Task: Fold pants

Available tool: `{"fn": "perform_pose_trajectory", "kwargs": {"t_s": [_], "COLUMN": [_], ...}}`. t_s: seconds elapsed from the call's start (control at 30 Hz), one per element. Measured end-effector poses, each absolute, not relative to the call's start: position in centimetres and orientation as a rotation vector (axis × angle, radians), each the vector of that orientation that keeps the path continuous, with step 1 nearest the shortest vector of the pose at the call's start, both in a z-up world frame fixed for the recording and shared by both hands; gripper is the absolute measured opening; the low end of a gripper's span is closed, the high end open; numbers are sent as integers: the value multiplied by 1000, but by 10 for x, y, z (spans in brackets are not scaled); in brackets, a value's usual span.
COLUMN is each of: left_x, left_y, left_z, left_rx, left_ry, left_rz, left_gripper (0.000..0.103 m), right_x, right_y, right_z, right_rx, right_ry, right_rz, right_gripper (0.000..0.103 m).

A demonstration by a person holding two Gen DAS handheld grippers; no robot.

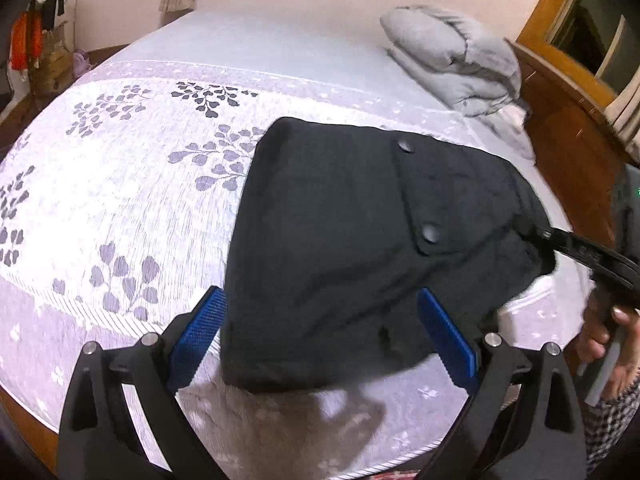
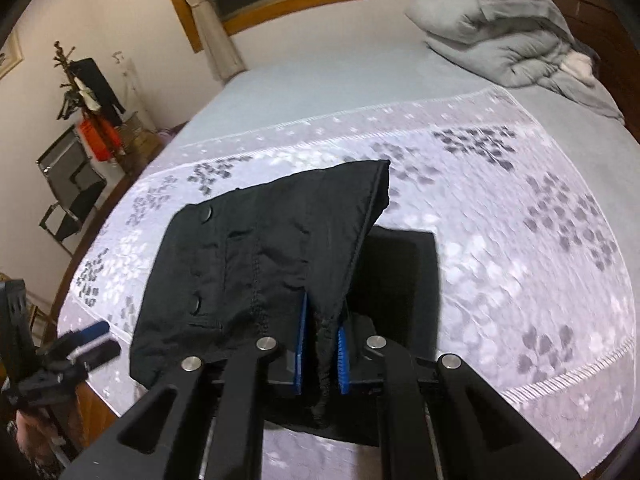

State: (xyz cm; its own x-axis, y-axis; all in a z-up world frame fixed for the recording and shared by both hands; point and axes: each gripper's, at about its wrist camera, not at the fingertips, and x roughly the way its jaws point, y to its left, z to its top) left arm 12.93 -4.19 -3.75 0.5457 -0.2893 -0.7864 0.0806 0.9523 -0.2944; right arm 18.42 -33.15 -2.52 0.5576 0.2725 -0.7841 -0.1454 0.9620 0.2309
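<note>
Black pants (image 1: 360,248) lie folded in a bundle on the floral bedspread (image 1: 120,200), a buttoned pocket flap facing up. My left gripper (image 1: 320,332) is open, its blue pads either side of the bundle's near edge, not closed on it. My right gripper (image 2: 322,344) is shut on a bunched edge of the pants (image 2: 260,256) and lifts that side off the bed. The right gripper also shows in the left wrist view (image 1: 576,252) at the pants' right edge. The left gripper (image 2: 80,344) shows at the lower left of the right wrist view.
A folded grey duvet (image 1: 456,60) lies at the far right of the bed, also seen in the right wrist view (image 2: 500,28). A wooden bed frame (image 1: 568,136) runs along the right. A coat rack and chairs (image 2: 80,152) stand beside the bed.
</note>
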Motion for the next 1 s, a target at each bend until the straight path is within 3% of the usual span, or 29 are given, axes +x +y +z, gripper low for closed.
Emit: {"fn": "perform_pose_trajectory", "kwargs": {"t_s": [0.3,0.5,0.57,0.73,0.9,1.0], "left_x": [155,163,163,156,147,146], "left_y": [-72,-72,-71,-62,-54,-53], "left_z": [-66,-83,-82,-77,-79,-84], "left_rx": [-72,-70,-68,-78,-95,-108], "left_ry": [988,1010,1007,995,1001,1011], "left_rz": [-183,-168,-170,-161,-139,-127], "left_gripper": [96,96,96,96,96,96], "right_x": [193,193,190,166,151,155], "right_y": [-346,-350,-354,-370,-370,-362], "right_z": [-72,-86,-83,-76,-86,-93], "right_rx": [182,177,185,224,283,323], "right_ry": [1040,1055,1050,1033,1051,1077], "right_rz": [207,204,206,190,222,274], "right_gripper": [16,29,46,63,63,53]}}
